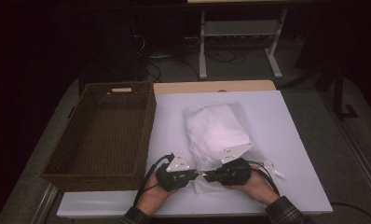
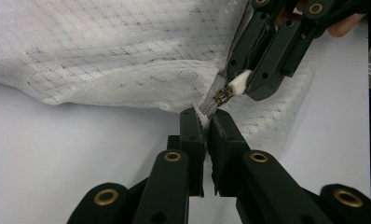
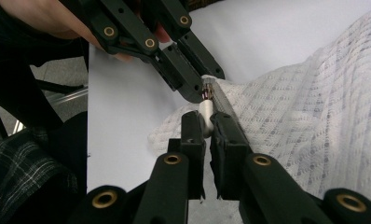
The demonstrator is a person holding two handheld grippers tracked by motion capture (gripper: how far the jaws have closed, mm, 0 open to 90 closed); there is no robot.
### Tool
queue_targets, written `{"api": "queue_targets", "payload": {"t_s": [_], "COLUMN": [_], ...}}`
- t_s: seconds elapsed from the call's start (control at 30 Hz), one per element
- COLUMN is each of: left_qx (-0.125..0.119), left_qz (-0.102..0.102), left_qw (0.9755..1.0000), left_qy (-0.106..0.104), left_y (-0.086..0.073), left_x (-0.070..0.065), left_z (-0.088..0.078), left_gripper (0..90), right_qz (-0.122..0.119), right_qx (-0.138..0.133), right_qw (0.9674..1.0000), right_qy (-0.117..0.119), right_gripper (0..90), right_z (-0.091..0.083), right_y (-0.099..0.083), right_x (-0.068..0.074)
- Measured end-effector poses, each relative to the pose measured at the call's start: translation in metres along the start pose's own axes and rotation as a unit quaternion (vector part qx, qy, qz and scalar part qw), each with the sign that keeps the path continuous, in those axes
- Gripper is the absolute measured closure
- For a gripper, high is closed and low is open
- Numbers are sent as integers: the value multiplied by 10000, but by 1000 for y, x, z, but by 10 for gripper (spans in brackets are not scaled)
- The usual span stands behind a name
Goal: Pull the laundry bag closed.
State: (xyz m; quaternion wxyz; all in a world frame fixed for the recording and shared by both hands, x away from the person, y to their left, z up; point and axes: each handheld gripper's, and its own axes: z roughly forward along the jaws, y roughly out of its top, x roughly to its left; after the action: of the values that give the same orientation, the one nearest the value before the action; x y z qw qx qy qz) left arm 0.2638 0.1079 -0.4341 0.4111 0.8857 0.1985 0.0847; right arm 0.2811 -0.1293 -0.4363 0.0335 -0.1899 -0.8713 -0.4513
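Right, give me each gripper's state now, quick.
Left gripper: shut on the white mesh bag at its zipper end.
Right gripper: shut on the white zipper pull.

the white mesh bag (image 2: 127, 51) runs past the frame's top edge; its zipper (image 2: 211, 105) end is hidden between tongs.

- A table (image 1: 286, 140) covered by a pale lilac sheet is seen.
- A brown wicker basket (image 1: 102, 135) is placed on its left side.
- A white fabric bag (image 1: 216, 128) is laid near its middle.
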Motion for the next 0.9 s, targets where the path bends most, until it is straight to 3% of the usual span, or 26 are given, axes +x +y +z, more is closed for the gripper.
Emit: {"api": "queue_targets", "payload": {"t_s": [0.43,0.9], "left_qx": [80,93], "left_qz": [-104,-301], "left_qw": [9999,9991], "left_qy": [49,273], "left_y": [1,-2], "left_x": [2,7], "left_z": [0,-7], "left_gripper": [854,857], "right_qz": [-118,-166], "right_qx": [16,-11], "right_qw": [9997,9981], "right_qy": [-196,-595], "right_gripper": [867,866], "right_z": [0,-23], "right_y": [2,-9], "right_x": [1,-4]}}
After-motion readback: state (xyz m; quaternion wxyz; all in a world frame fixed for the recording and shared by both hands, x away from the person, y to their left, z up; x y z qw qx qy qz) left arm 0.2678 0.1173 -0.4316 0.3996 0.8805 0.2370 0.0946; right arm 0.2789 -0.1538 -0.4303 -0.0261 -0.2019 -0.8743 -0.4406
